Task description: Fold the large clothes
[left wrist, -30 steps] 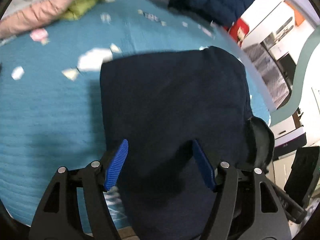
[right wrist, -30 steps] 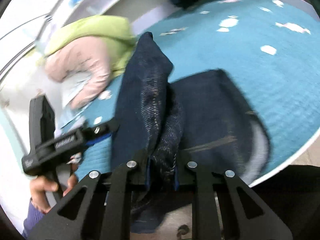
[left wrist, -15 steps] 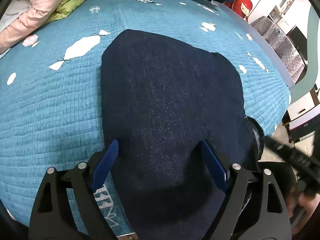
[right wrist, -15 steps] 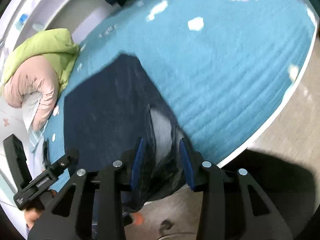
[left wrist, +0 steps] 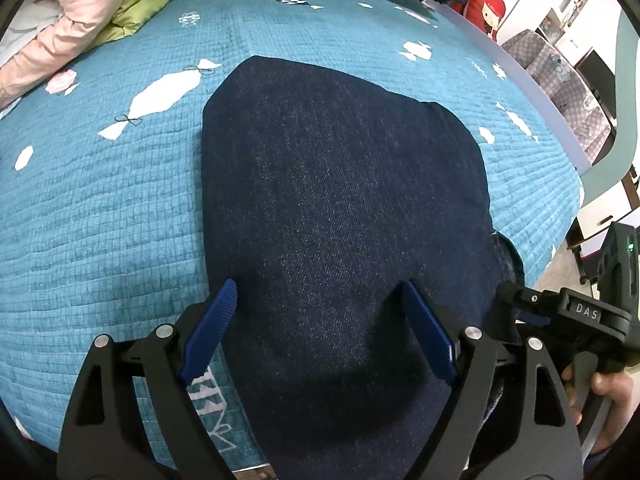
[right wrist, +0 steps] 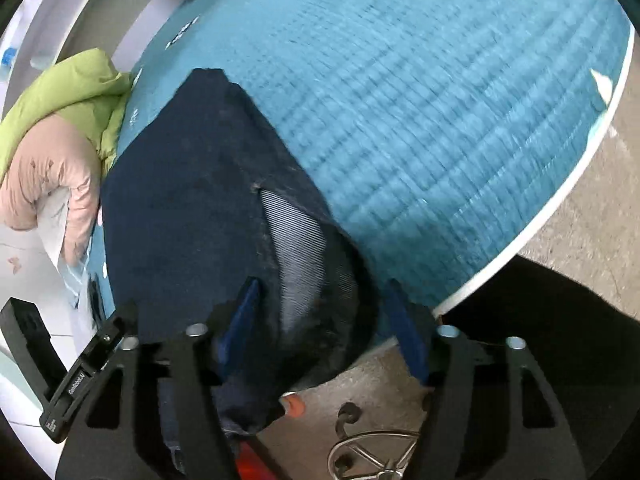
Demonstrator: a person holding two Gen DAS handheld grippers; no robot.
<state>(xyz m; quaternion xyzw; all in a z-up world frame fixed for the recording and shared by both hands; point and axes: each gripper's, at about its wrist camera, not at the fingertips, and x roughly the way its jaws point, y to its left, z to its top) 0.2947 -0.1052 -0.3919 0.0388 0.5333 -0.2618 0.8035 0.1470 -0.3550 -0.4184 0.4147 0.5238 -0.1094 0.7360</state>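
Now dark denim garment [left wrist: 344, 200] lies folded flat on teal quilt [left wrist: 100, 208], both tongs [left wrist: 320, 332] [right wrist: 324, 320] spread.

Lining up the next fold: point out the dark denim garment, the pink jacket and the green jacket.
dark denim garment [left wrist: 340, 200]: left wrist view, middle of its flat top layer.
pink jacket [left wrist: 76, 12]: left wrist view, its sleeve.
green jacket [right wrist: 68, 88]: right wrist view, its puffy top.

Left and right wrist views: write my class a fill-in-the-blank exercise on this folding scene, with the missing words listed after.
1. The dark denim garment lies on a quilt coloured ____.
2. The left gripper has its jaws ____.
3. The right gripper holds ____ between its fingers.
4. Beside the pink jacket lies a jacket coloured ____.

Missing words: teal; open; nothing; green
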